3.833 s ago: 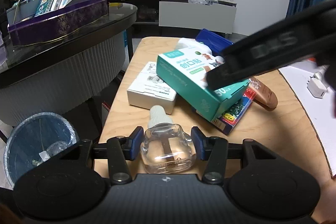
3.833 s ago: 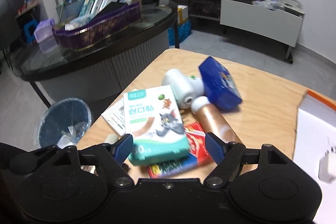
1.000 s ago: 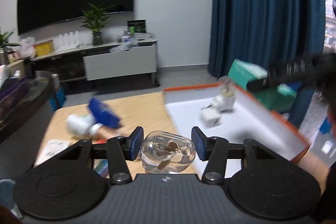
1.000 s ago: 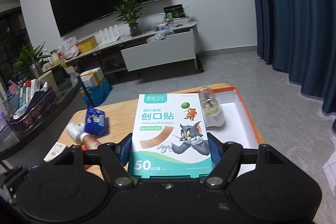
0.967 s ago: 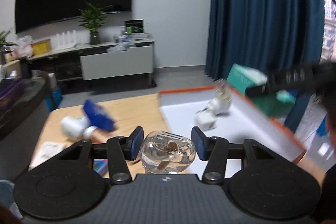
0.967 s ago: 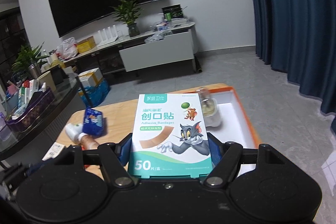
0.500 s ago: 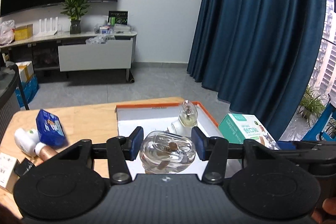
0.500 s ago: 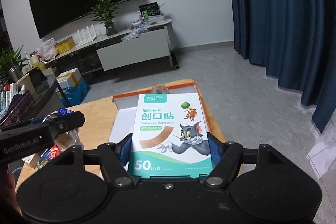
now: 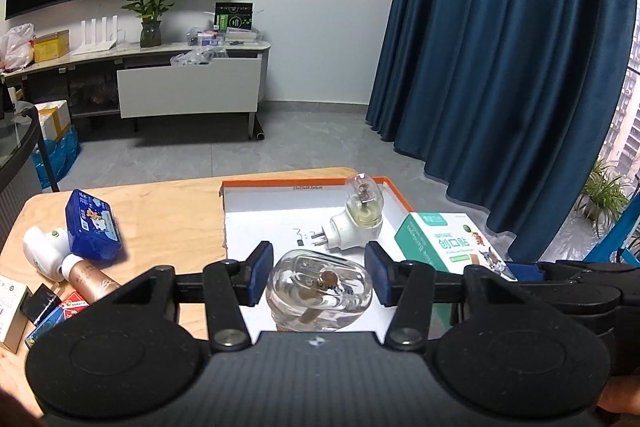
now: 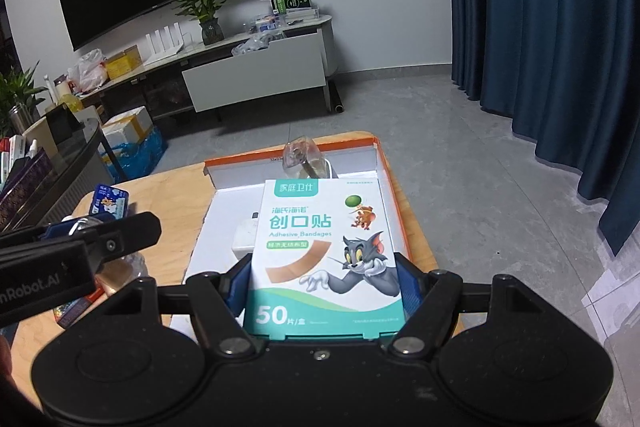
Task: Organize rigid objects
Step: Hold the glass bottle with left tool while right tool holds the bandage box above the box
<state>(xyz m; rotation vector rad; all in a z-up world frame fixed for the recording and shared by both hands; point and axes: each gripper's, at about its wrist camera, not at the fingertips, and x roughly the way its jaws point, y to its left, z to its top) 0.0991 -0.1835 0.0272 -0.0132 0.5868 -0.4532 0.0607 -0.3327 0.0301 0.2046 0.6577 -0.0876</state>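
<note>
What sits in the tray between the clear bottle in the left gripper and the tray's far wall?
In the left wrist view, a white plug-in vaporizer lies between the clear bottle and the tray's far wall.

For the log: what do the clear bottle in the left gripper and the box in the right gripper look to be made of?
The clear bottle looks like glass or hard clear plastic: transparent, glossy highlights, a brown wick visible inside. Which of the two, I cannot tell. The bandage box looks like thin printed cardboard: flat faces, sharp folded edges, a smooth, faintly glossy print.
</note>
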